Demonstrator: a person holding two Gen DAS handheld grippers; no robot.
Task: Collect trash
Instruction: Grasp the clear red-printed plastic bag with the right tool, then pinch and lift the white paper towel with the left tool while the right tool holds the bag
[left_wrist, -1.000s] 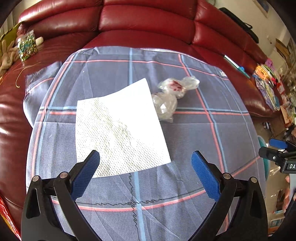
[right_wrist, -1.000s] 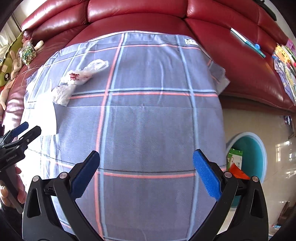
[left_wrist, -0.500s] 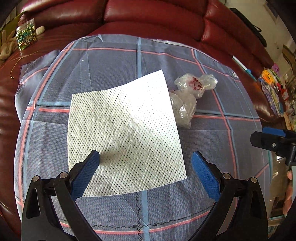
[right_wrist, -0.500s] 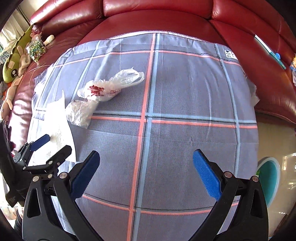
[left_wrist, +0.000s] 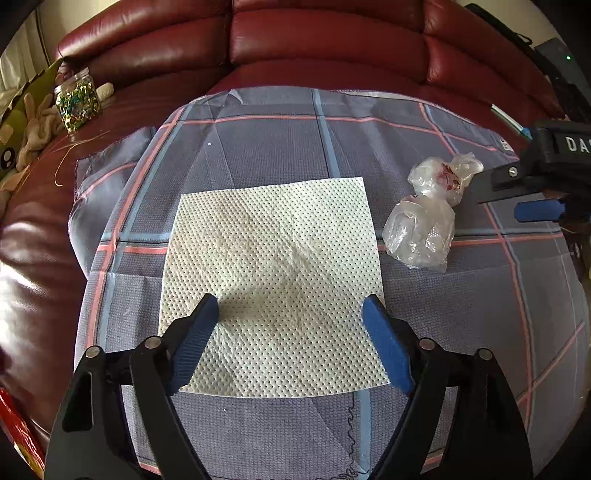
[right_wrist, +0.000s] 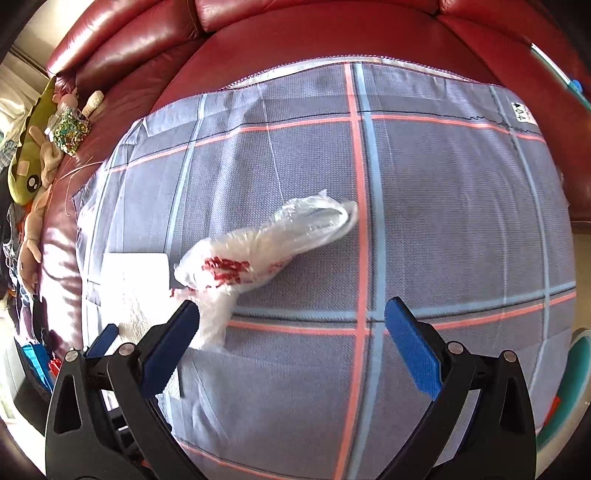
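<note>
plaid cloth (left_wrist: 277, 155): left view shows paper towel (left_wrist: 273, 266), right view plastic bag (right_wrist: 266, 247).

A dark red leather sofa (left_wrist: 325, 40) curves behind a grey checked cloth (left_wrist: 277, 147); daylight gleams on its cushions, and a glitter-filled jar (left_wrist: 77, 103) sits at left.
</note>
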